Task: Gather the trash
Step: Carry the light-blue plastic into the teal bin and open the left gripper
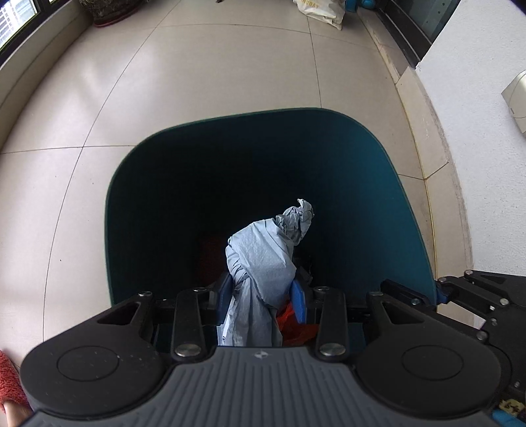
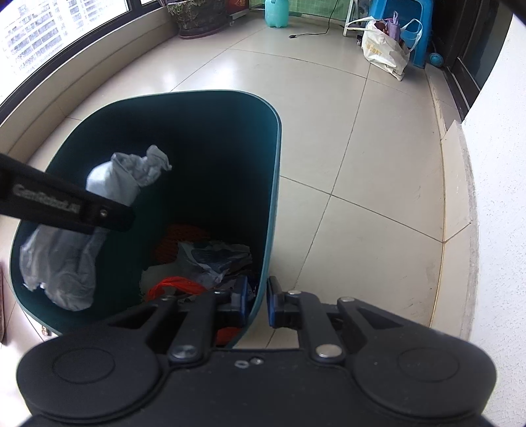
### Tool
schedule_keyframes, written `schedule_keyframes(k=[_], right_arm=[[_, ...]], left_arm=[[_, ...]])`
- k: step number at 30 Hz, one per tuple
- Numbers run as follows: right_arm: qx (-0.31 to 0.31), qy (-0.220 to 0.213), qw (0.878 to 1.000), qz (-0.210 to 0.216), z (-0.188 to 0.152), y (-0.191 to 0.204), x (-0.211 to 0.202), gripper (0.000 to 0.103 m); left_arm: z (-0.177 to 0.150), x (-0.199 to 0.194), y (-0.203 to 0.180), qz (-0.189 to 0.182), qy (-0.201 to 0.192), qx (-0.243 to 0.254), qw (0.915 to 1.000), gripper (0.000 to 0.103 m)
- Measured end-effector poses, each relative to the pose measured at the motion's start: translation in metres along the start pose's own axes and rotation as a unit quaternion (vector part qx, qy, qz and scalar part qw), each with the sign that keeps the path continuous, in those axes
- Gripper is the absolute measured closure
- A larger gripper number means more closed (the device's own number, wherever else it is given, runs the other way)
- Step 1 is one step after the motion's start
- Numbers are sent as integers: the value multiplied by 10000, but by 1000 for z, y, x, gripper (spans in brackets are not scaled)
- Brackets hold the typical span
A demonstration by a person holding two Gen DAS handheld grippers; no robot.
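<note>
Grey-blue crumpled plastic bag [image 1: 263, 272] sits pinched between the blue pads of the left claw [image 1: 263, 292], low in the centre of the left wrist frame, its twisted tip pointing up and to the right. The bag hangs over the open mouth of the dark teal plastic trash bin [image 1: 378, 184], which fills the middle of that frame and stands on the pale beige tiled floor [image 1: 213, 82].

From the right wrist view the same bag [image 2: 65, 262] shows at the left of the frame, drooping inside the bin's opening beneath the black finger of the left claw [image 2: 111, 213], with its bunched end [image 2: 148, 167] raised above.

Right claw [image 2: 256, 300], at the lower centre of its frame, is pressed onto the near wall of the bin [image 2: 274, 184], one blue pad [image 2: 241, 294] inside and the other outside the rim.

At the bottom of the bin lie other scraps: an orange-red plastic piece [image 2: 174, 285] and a grey wrapper [image 2: 210, 259].

A white shopping bag [image 2: 386, 54] stands at the upper right by a blue plastic stool [image 2: 420, 19].
</note>
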State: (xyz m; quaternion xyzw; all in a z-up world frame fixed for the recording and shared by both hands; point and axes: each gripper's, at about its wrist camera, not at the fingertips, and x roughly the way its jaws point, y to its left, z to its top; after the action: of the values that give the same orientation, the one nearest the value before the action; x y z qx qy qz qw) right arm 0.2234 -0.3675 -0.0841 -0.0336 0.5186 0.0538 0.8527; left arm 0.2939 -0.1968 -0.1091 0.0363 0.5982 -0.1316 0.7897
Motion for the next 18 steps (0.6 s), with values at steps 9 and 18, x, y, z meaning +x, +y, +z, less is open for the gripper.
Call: schedule_keyframes(k=[9,18], right_arm=[[-42,-21,10000,19,-1,-2,1,91],[-69,-29,10000,29,-3,-1,0,91]], left_arm=[[16,54,-2,305,410,-100,9986,66],[15,64,-3,53,542,-82,9985,60]])
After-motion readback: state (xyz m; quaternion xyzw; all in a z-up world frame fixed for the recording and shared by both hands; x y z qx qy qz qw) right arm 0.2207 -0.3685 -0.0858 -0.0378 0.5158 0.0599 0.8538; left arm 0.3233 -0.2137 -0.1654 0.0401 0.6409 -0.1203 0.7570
